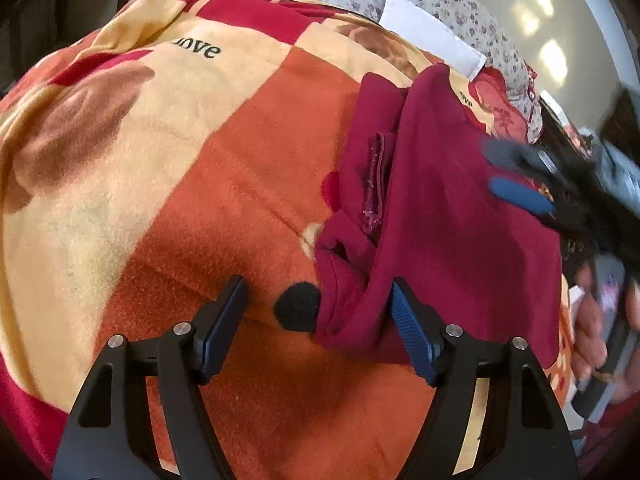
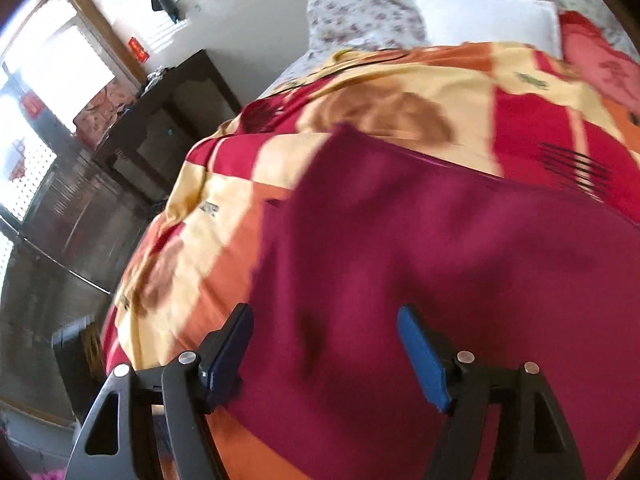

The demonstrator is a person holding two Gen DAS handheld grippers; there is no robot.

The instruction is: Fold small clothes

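maroon garment (image 1: 440,200) on blanket (image 1: 200,160)

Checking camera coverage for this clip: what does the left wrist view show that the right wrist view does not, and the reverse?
Only the left wrist view shows the left gripper, jaws open over the garment's bunched edge, the black round patch on the blanket, the word "love" printed on it, and the blurred right gripper from outside.

Only the right wrist view shows the dark wooden cabinet, the bright window and the right gripper's own open jaws.

Both show the maroon garment on the orange and yellow blanket, the white pillow and floral sheet.
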